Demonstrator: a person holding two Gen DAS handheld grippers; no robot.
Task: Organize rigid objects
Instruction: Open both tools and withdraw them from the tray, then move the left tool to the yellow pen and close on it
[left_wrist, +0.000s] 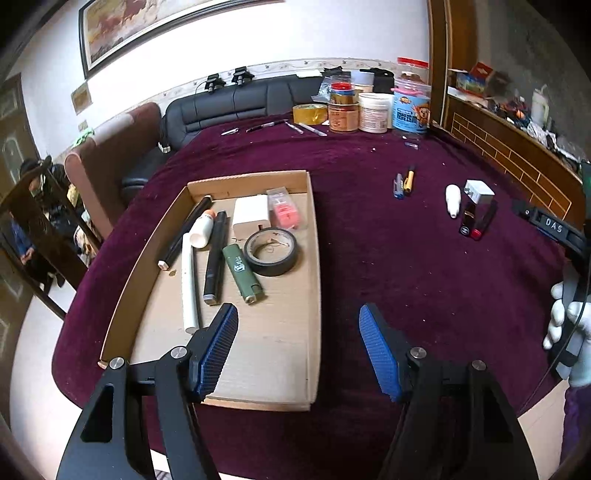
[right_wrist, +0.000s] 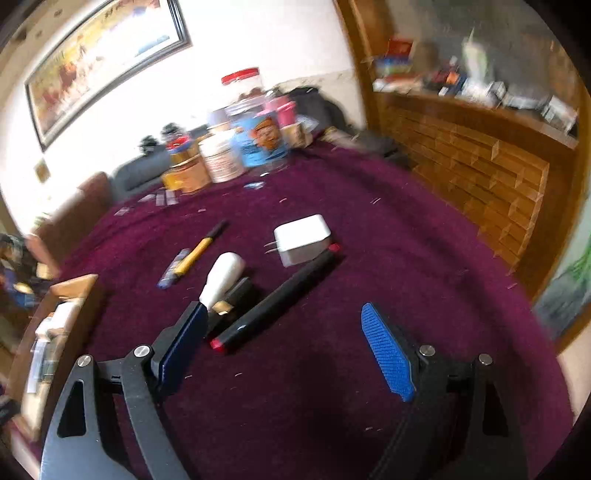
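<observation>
Round table under a dark purple cloth (left_wrist: 388, 266), black sofa (left_wrist: 236, 99) and a framed painting (left_wrist: 155, 26) behind it, wood-panelled counter (right_wrist: 480, 177) to the right. Far edge of the table holds a cluster of jars and tubs (left_wrist: 373, 99) plus a yellow tape roll (left_wrist: 309, 113). In front of my left gripper (left_wrist: 298, 350) sits the open cardboard tray (left_wrist: 314, 295), already holding a black tape roll (left_wrist: 271, 251), green lighter (left_wrist: 242, 273), black marker (left_wrist: 216, 258), white tube (left_wrist: 189, 284), small white bottle (left_wrist: 203, 228), white box (left_wrist: 251, 218) and a pink-filled clear case (left_wrist: 285, 210). Loose on the cloth to the right: two pens (left_wrist: 403, 181), white charger (right_wrist: 303, 238), small white dropper bottle (right_wrist: 223, 275), black lipstick tube (right_wrist: 232, 299), black marker with red ends (right_wrist: 277, 299). Left gripper hangs tilted down over the tray's near right edge, fingers spread, nothing between them. Right gripper (right_wrist: 284, 350) angled down at the loose pile, jaws wide apart and empty, left pad (right_wrist: 181, 343) just beside the dropper bottle; view blurred. White-gloved right hand (left_wrist: 567, 325) at the left view's right edge, gripping the right gripper's handle.
</observation>
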